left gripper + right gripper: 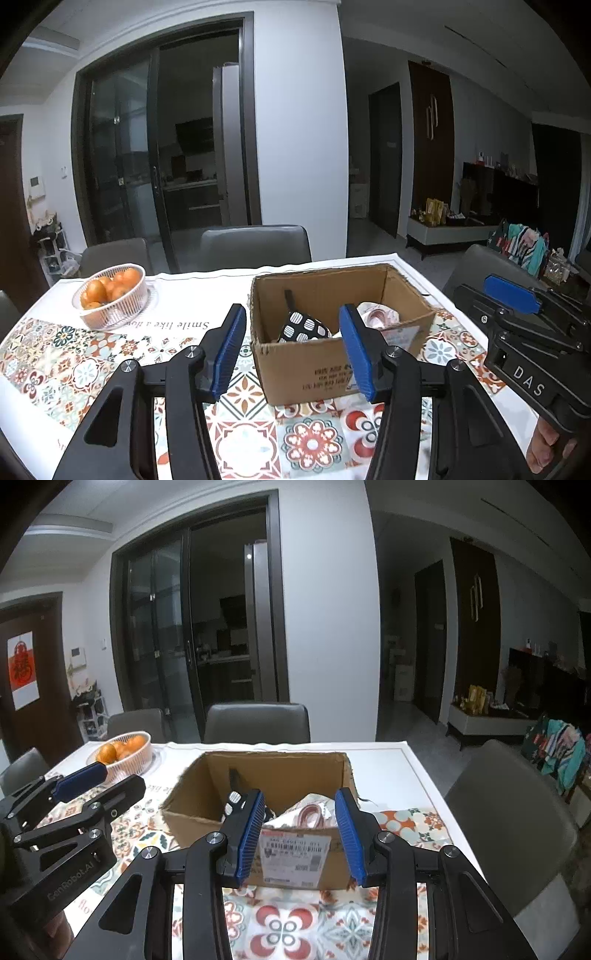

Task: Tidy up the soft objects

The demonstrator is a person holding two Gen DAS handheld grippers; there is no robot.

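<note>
Far left of our left gripper [291, 343]: white mesh basket [114, 308] of oranges [107, 288] on the tiled-pattern tablecloth [66, 354], well apart from the fingers. Two grey chairs [255, 243] behind the table.

Left gripper: blue pads [229, 354] spread wide, nothing between them, held above the cloth. Cardboard box [332, 365] sits just ahead, mostly between the fingers and slightly right of centre; its near wall lines up with the right pad.

Inside the box, seen from the left wrist: black-and-white patterned soft piece [304, 326] toward the left side with a dark strap rising against the back wall, and a pink-and-white fabric bundle [380, 315] to its right, partly hidden by our right finger. Touching or apart – we can't tell.

Right of the left gripper: our right gripper [513, 299], seen side-on, beside the box's right end. From this view its opening is not readable.

Right wrist view: left gripper [79, 777] shows at far left, just in front of the basket [129, 755]. Right gripper [301, 830]: pads [349, 836] wide apart, holding nothing, box [192, 805] directly ahead and centred between the fingers, shipping label [293, 856] on the near wall facing us. Patterned piece [234, 801] peeks out by the left pad, pink-and-white bundle [314, 812] between the pads, both down inside the box. Another grey chair [509, 812] to the right of the table.
</note>
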